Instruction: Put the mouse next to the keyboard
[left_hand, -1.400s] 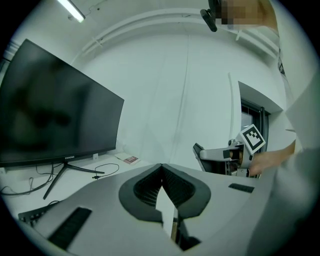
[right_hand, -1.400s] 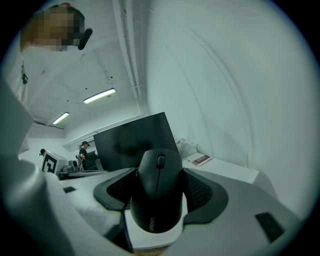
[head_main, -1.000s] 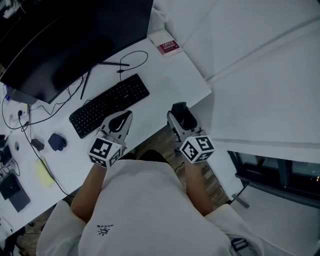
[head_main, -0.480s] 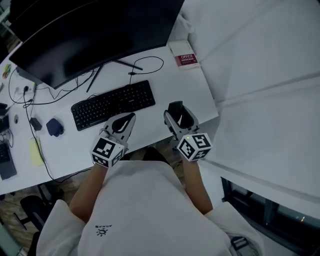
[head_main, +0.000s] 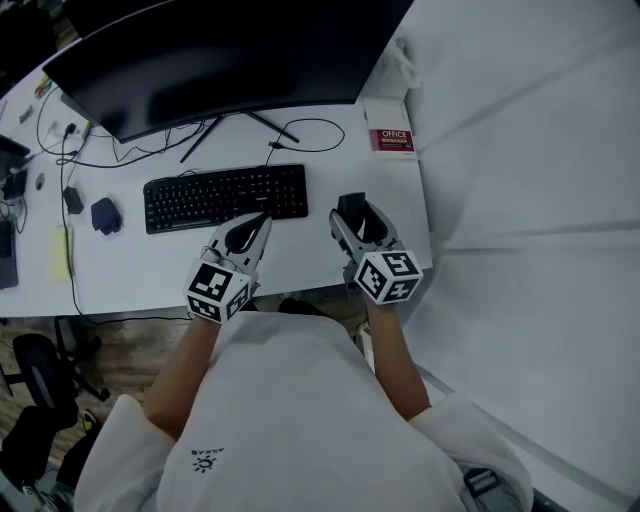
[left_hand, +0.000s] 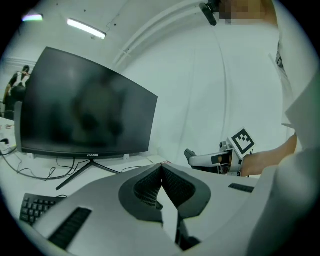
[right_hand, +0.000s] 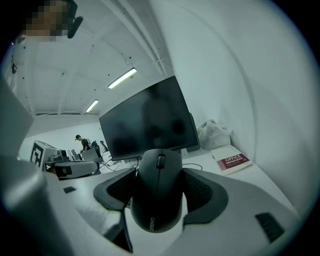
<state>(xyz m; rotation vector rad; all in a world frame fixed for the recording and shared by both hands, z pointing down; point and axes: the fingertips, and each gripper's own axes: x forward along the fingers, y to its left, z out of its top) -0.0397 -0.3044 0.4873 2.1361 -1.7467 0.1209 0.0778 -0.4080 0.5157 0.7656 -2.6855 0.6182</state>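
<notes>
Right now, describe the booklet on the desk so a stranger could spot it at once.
Find the big dark monitor on the white desk. Past its right end, at the desk's far right corner, lies the booklet. It alone is white with a red label reading OFFICE.

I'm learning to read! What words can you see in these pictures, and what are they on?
"OFFICE" on the red label of the book; the smaller line below is too small to read.
"coocaa" on the bottom edge of the monitor.
Small print on the mouse: too blurred to read.
Letters on the keyboard keys: too small to read.
</notes>
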